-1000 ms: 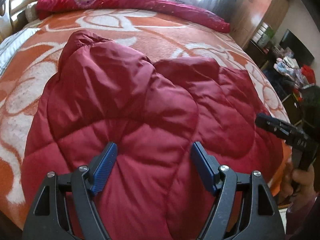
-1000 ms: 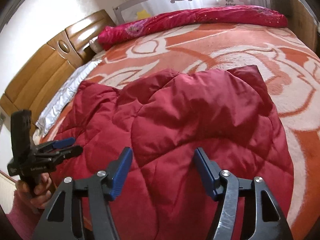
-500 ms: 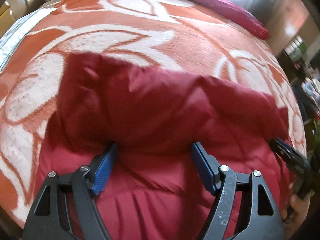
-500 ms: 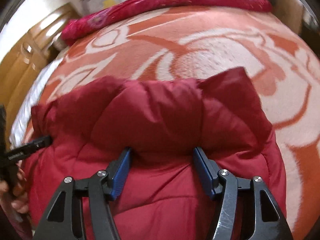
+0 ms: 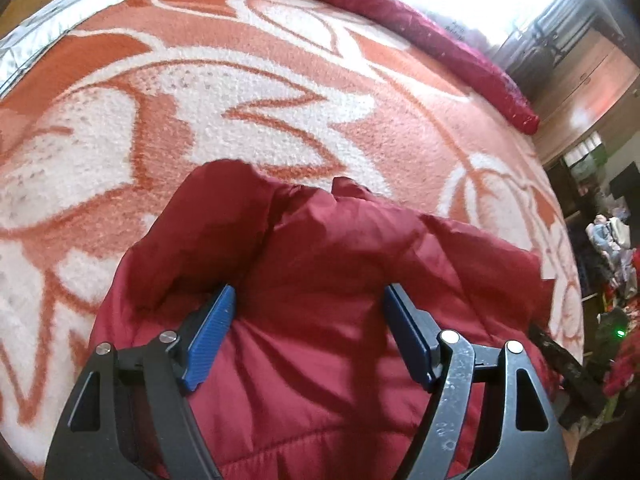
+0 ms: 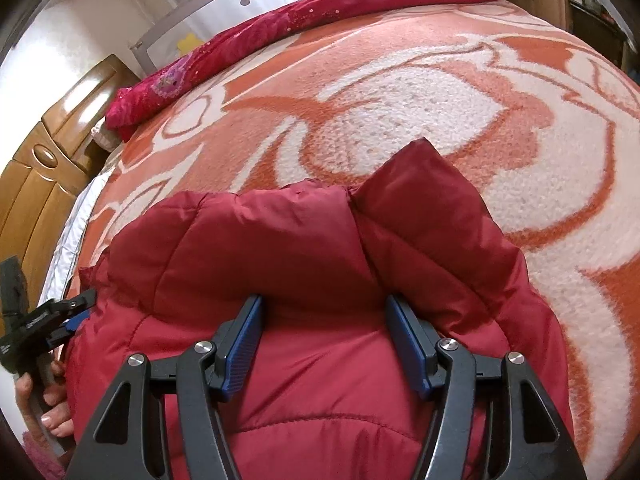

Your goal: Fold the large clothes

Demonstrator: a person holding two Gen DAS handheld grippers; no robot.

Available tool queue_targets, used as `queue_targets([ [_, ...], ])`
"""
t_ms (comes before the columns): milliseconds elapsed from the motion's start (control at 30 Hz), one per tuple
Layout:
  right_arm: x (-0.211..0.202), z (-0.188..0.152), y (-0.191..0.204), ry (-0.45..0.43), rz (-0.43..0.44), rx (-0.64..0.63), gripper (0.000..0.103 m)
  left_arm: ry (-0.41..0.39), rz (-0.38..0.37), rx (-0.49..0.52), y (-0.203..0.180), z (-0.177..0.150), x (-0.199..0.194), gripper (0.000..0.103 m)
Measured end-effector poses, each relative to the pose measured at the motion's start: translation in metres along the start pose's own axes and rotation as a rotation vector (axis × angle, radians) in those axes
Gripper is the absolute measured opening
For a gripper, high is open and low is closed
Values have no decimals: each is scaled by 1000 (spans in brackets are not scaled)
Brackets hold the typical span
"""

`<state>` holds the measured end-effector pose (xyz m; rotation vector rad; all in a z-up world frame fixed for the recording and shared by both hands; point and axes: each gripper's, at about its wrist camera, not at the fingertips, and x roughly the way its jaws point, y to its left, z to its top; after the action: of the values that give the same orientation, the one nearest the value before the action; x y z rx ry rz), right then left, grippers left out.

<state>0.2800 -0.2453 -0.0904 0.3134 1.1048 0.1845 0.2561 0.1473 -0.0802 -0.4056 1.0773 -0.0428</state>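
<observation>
A jacket [image 5: 328,280] lies on the blanket [image 5: 240,92] covering the bed, at its near edge. Behind it, along the far edge, lies a rolled quilt [image 6: 304,16]. A headboard [image 6: 44,168] stands to the left.

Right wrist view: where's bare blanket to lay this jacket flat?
Free: the orange-and-white blanket between the red jacket and the rolled quilt, and to the jacket's right. Crowded: the near edge, where the left gripper and right gripper press in.

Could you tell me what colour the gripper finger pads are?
Blue pads, clearest in the right wrist view.
</observation>
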Motion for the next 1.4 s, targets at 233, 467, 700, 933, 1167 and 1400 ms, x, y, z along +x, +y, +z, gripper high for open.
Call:
queue_targets([
  [233,1,2,1,0,3,-6,64,-77,-71,45,-8,-39,-68,77],
  [467,-23,-1,5,-36,14,-7,65,-89,-103,185,-28,-101,-112,77],
  [700,-96,-35,36,-123,69,-136,67,-74,-100,262,-32,-133,-117,77],
  [933,-121,-87,48,-100,35,-237,66,-46,-51,280,-33,-145,-95,77],
  [1167,-106,-131,9,-53,-105,-252,67,-48,-65,323,-31,-154,-88,81],
  [1400,-99,-142,-7,-80,-68,-180,69,-56,-87,328,-27,-155,-82,87],
])
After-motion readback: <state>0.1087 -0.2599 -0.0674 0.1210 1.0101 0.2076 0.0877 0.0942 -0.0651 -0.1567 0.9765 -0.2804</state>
